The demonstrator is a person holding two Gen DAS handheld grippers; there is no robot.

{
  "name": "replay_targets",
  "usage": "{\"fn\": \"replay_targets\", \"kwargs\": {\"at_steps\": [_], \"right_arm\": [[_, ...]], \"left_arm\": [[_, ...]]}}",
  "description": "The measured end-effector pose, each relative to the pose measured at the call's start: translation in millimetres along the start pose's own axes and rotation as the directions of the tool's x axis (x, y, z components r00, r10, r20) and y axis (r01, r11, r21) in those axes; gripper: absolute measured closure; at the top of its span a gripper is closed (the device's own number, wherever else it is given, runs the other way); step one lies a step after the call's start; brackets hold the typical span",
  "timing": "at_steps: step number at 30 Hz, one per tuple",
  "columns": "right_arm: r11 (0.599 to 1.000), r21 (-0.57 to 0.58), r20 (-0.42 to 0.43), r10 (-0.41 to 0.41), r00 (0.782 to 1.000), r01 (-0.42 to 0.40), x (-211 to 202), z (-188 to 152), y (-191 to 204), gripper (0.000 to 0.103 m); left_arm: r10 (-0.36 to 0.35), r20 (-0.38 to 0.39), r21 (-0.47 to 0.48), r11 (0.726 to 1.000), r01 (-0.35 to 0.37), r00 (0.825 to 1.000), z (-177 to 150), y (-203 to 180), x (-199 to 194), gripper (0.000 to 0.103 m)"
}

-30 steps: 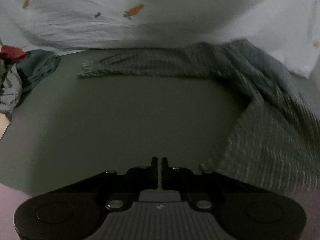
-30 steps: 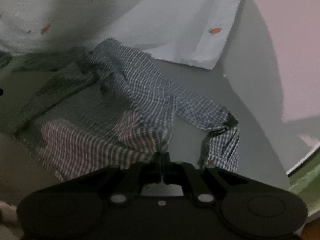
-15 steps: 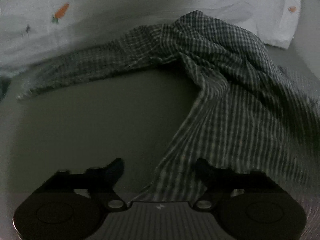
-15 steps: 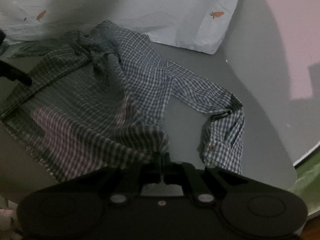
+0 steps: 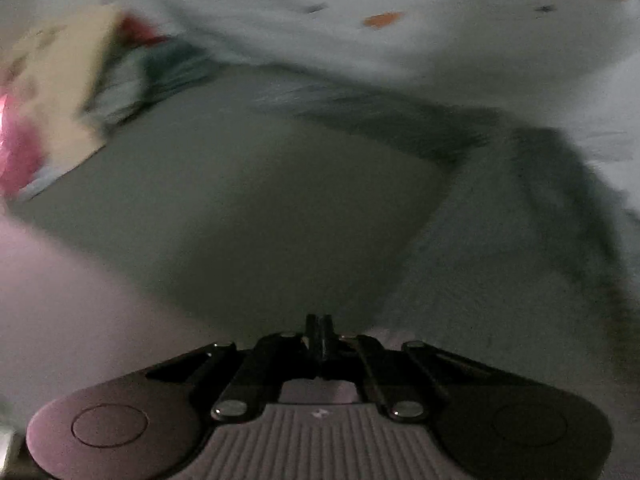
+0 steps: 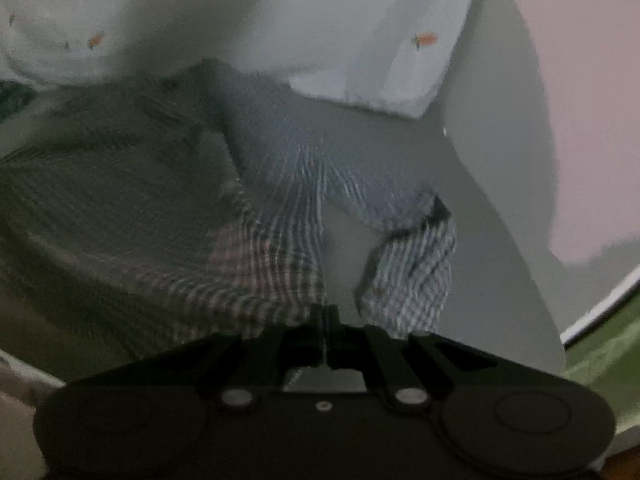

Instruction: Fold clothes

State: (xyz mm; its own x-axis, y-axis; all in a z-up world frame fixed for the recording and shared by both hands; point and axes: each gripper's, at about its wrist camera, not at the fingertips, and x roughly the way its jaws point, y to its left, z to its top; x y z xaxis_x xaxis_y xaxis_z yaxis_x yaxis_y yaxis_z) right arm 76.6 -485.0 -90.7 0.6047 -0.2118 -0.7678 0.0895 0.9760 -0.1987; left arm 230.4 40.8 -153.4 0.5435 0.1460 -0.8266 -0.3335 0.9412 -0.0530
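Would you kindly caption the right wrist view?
Right gripper shut on checked shirt hem, white carrot-print sheet behind.

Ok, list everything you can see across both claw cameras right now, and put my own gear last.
checked shirt: one, blue and white check, spread rumpled across the grey surface, one cuffed sleeve bent toward the right claw
carrot-print sheet: one, white with small orange carrots, along the far side behind the shirt
grey surface: one, plain grey, under the shirt
clothes pile: one heap, red and teal, far left, blurred
cream item: one, cream with faint marks, left edge, too blurred to identify
green strip: one, lower right beyond the surface's edge
left claw: black, shut, beside the shirt's edge
right claw: black, shut on the shirt's hem
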Motion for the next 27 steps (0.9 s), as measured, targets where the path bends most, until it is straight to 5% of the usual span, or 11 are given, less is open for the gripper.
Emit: {"fn": "replay_targets", "kwargs": {"at_steps": [5, 9, 17, 21, 27], "right_arm": [[0.999, -0.027, -0.057, 0.024, 0.998, -0.025, 21.8, 2.9, 5.1, 0.099], [0.998, -0.034, 0.009, 0.048, 0.999, -0.047, 27.4, 36.3, 13.1, 0.069], [0.996, -0.065, 0.195, 0.078, 0.978, -0.067, 72.4, 139.6, 42.9, 0.038], [0.99, 0.057, 0.24, 0.113, 0.964, -0.13, 105.7, 196.9, 47.1, 0.025], [0.981, 0.119, 0.228, 0.121, 0.966, -0.151, 201.2, 297.9, 53.1, 0.024]], "left_arm": [[0.061, -0.067, -0.088, 0.994, -0.067, 0.996, -33.3, 37.0, -6.4, 0.102], [0.053, -0.048, -0.056, 0.997, -0.056, 0.997, -22.5, 20.4, -9.6, 0.081], [-0.113, 0.016, 0.115, 0.987, 0.111, 0.993, 59.4, -68.3, 26.2, 0.03], [-0.198, 0.043, 0.221, 0.958, 0.184, 0.979, 117.5, -117.1, 57.6, 0.024], [-0.342, 0.055, 0.377, 0.877, 0.298, 0.938, 205.6, -207.0, 122.7, 0.017]]}}
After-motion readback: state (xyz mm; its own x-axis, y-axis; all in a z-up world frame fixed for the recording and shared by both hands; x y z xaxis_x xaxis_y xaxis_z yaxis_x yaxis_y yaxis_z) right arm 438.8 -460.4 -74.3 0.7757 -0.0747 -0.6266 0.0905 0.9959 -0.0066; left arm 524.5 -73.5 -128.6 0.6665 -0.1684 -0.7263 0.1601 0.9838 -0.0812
